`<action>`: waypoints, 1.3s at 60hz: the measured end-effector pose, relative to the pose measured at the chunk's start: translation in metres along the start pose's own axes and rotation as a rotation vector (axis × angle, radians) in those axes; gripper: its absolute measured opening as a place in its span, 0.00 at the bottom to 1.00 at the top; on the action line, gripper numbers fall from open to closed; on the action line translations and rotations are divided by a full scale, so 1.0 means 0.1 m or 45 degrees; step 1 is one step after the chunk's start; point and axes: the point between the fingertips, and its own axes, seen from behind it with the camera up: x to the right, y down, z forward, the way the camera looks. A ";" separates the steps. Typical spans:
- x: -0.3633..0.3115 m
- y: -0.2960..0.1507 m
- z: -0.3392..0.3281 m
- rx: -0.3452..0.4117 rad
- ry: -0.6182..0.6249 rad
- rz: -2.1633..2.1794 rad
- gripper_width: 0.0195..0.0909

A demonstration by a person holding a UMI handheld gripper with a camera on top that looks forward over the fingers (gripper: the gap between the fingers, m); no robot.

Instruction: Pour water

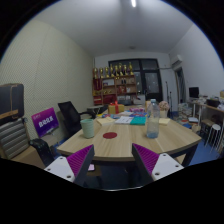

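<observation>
Two fingers: claw [113, 160] released, nothing between the pads (both purple)
Bottle: clear bottle [152, 124] upright on the counter [120, 143], 1 o'clock beyond the fingers
Mug: pale mug [90, 127], 11 o'clock

The hand-held gripper [113, 162] hangs with its purple-padded fingers [80, 158] spread apart, gripping nothing. Beyond them on the light wooden desk [120, 143] stand a pale green cup [90, 127], left, and a clear plastic bottle [152, 124], right.

Bare table [112, 146] ahead; cup [90, 128] and what looks like a bottle [152, 124] stand beyond.
</observation>
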 end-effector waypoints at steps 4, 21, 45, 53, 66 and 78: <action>0.10 -0.05 0.04 0.013 0.024 -0.021 0.89; 0.81 -0.49 0.54 0.095 0.157 -0.060 0.88; 1.93 -0.90 2.07 0.155 0.304 -0.204 0.87; 2.10 -0.87 2.42 0.133 0.357 -0.226 0.86; 2.31 -0.87 2.83 0.125 0.424 -0.206 0.86; 2.39 -0.76 3.17 0.094 0.390 -0.048 0.65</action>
